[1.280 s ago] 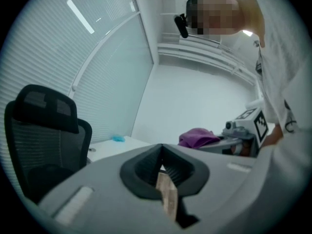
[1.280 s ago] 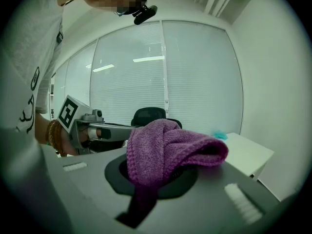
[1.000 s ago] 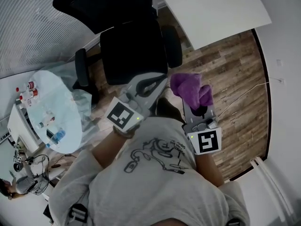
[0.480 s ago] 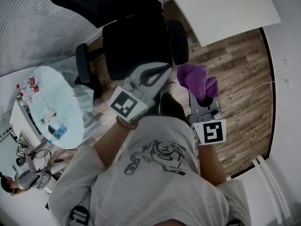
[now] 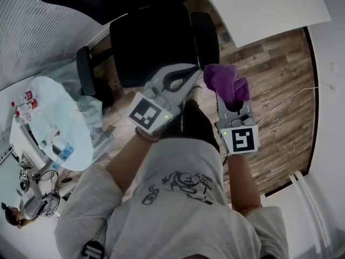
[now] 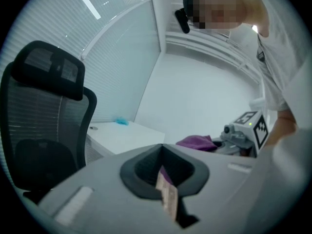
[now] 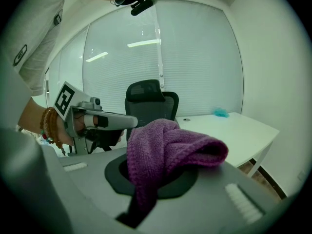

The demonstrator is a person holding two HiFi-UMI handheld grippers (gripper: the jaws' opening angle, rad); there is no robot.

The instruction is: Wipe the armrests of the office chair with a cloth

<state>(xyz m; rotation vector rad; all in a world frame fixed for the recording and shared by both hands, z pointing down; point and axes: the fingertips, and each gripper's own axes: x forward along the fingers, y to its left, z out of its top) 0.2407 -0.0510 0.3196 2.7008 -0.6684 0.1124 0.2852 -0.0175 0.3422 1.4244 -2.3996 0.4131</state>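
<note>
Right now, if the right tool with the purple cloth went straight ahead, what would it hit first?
Probably the office chair: it sits dead ahead beyond the purple cloth in the right tool, likely its nearer armrest. Depth is unclear.

Left claw (image 5: pixel 190 73) closed, empty — right claw (image 5: pixel 229 99) beside it, pinching cloth (image 5: pixel 220 80).

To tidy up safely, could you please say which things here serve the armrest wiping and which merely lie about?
For the job: purple cloth, office chair, its armrests.
Lying about: white desk, round table, small bottles.
</note>
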